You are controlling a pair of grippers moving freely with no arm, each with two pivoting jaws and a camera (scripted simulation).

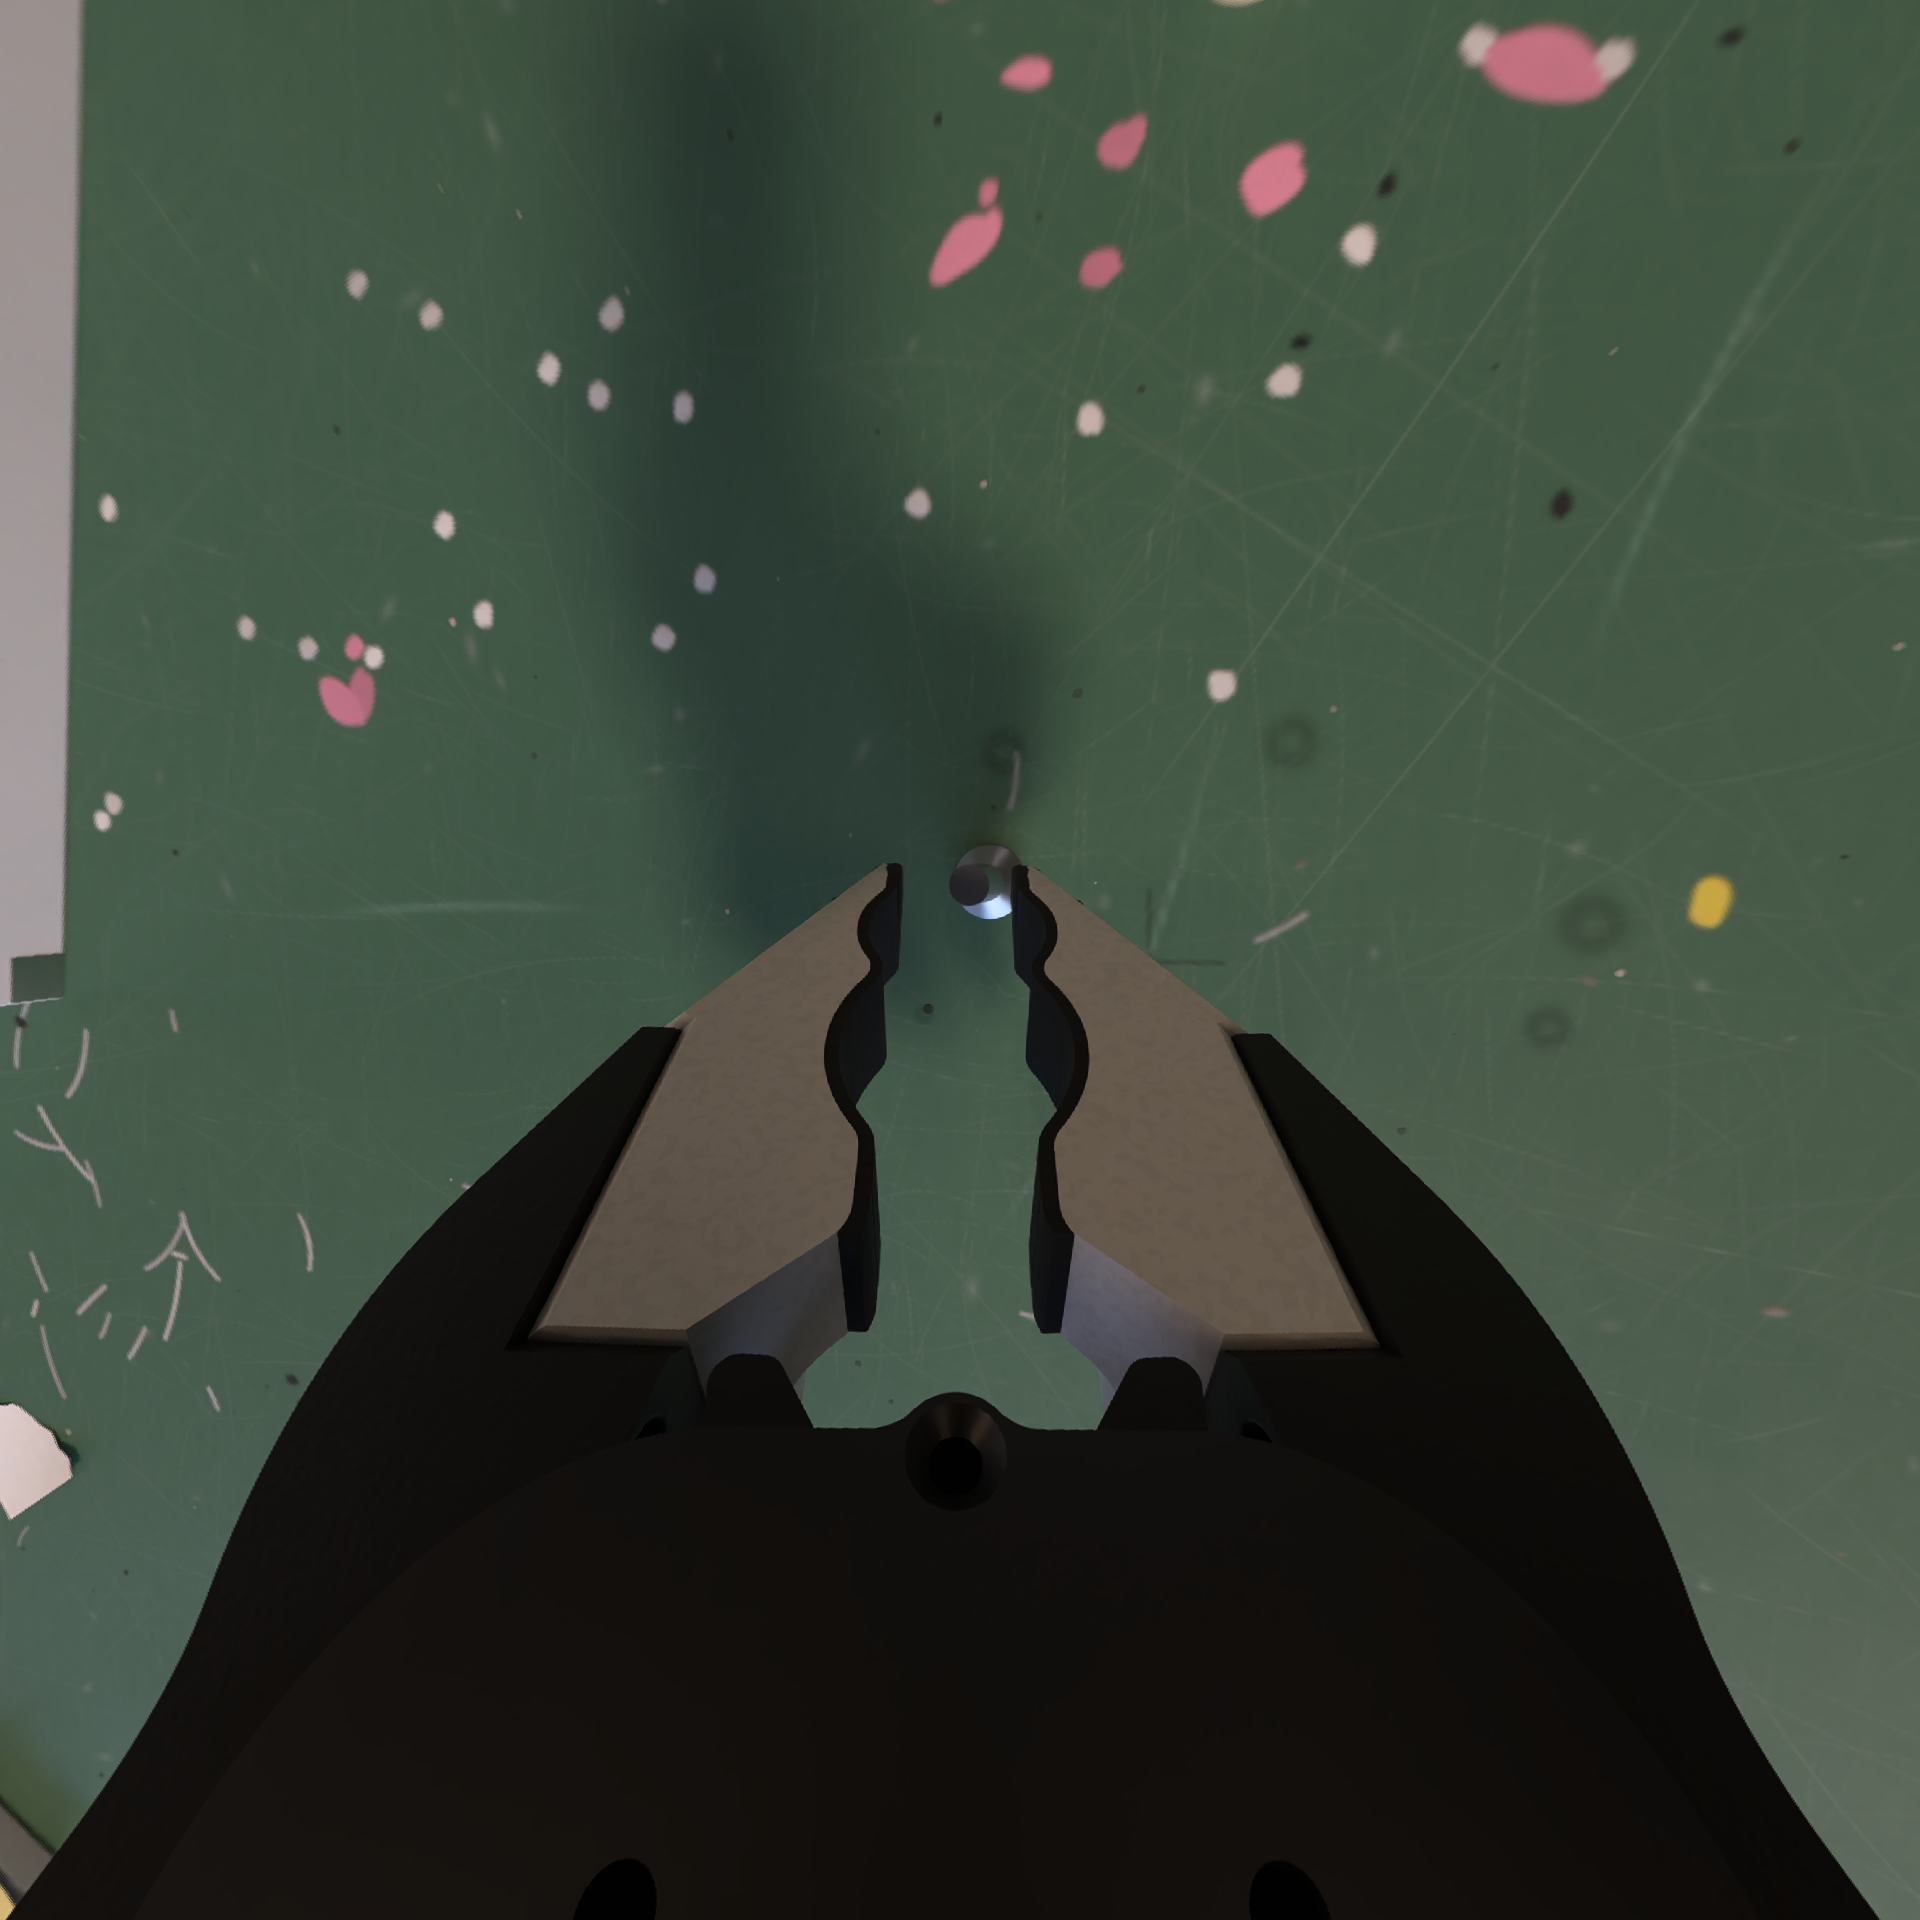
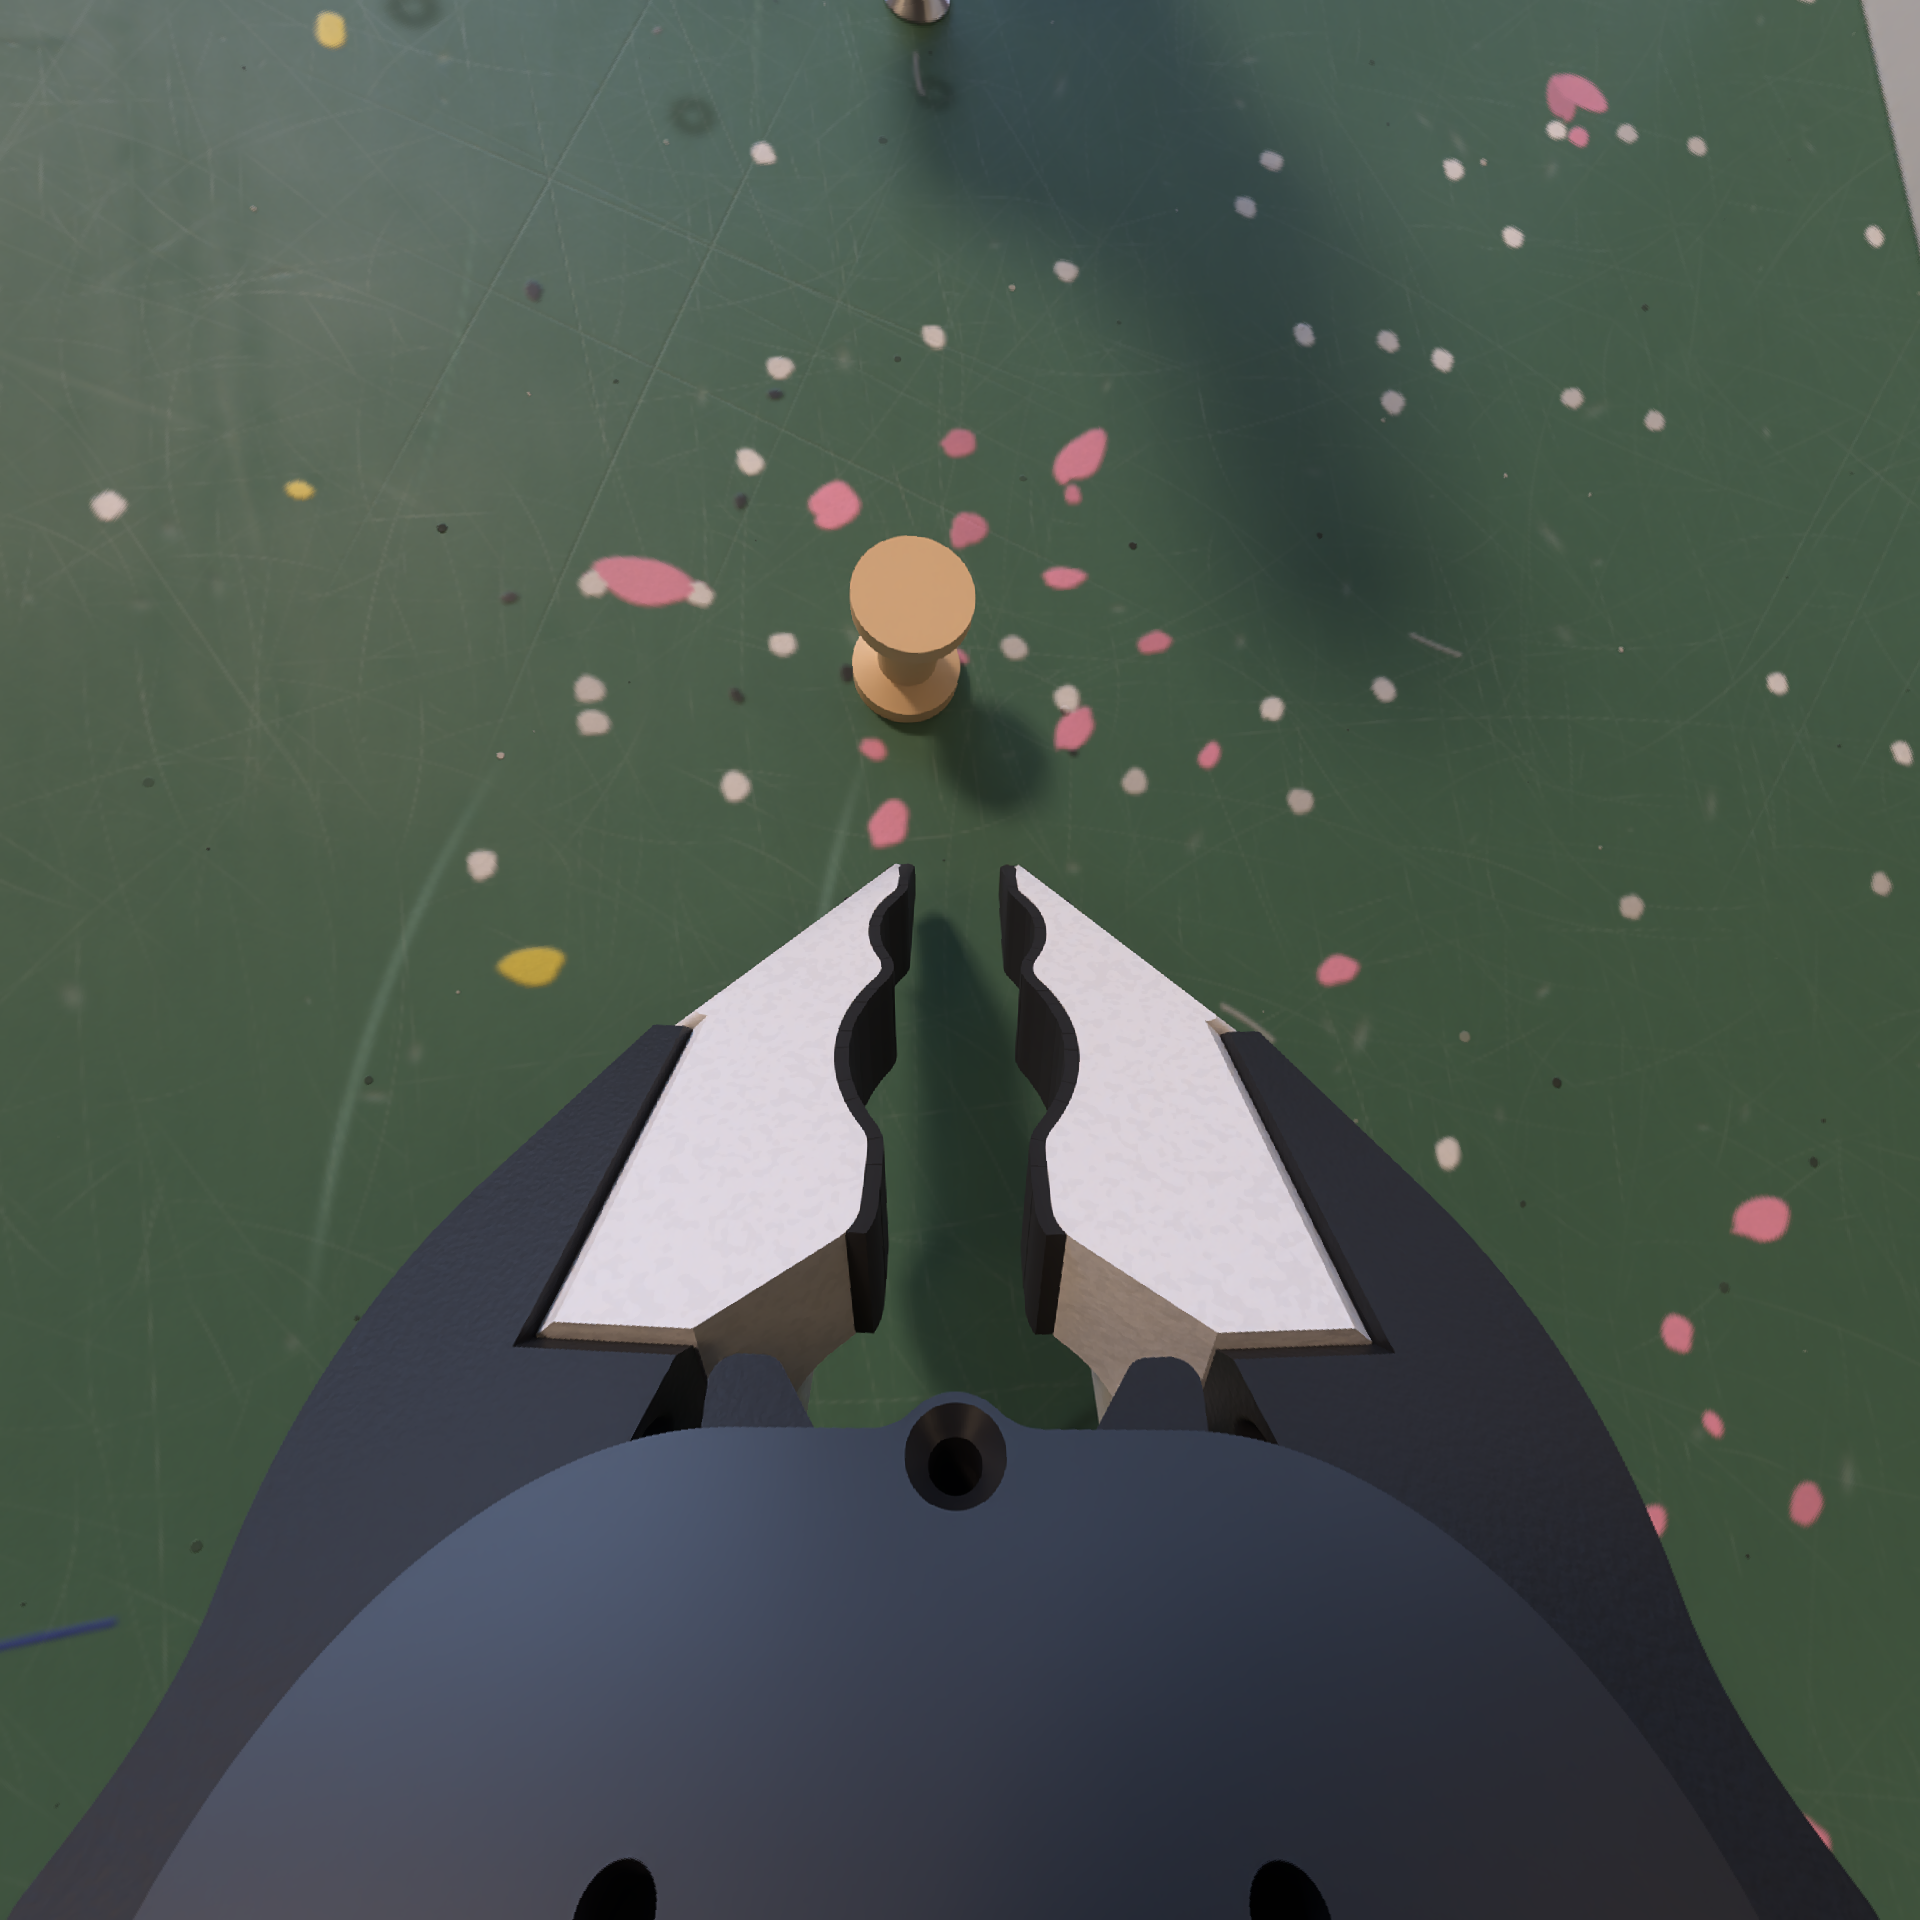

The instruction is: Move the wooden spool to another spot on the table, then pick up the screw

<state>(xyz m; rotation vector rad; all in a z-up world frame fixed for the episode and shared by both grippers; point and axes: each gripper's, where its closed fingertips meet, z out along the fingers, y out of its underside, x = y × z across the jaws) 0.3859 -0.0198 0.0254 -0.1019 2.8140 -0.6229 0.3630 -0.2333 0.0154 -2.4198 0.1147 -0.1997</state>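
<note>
The small metal screw (image 1: pixel 981 883) stands on the green mat (image 1: pixel 1455 623), seen from above. My left gripper (image 1: pixel 956 883) is open with its tips either side of the screw. The screw sits close against the right fingertip (image 1: pixel 1023 904), with a gap to the left one. The wooden spool (image 2: pixel 911 629) stands upright on the mat in the right wrist view. My right gripper (image 2: pixel 956 883) is open and empty, a short way in front of the spool and apart from it. The screw also shows at the top edge of that view (image 2: pixel 916 8).
The mat is speckled with pink, white and yellow paint spots. A pale surface borders the mat at the left (image 1: pixel 36 416), and the mat's edge shows at the far right (image 2: pixel 1896 104). A white scrap (image 1: pixel 31 1455) lies at the lower left.
</note>
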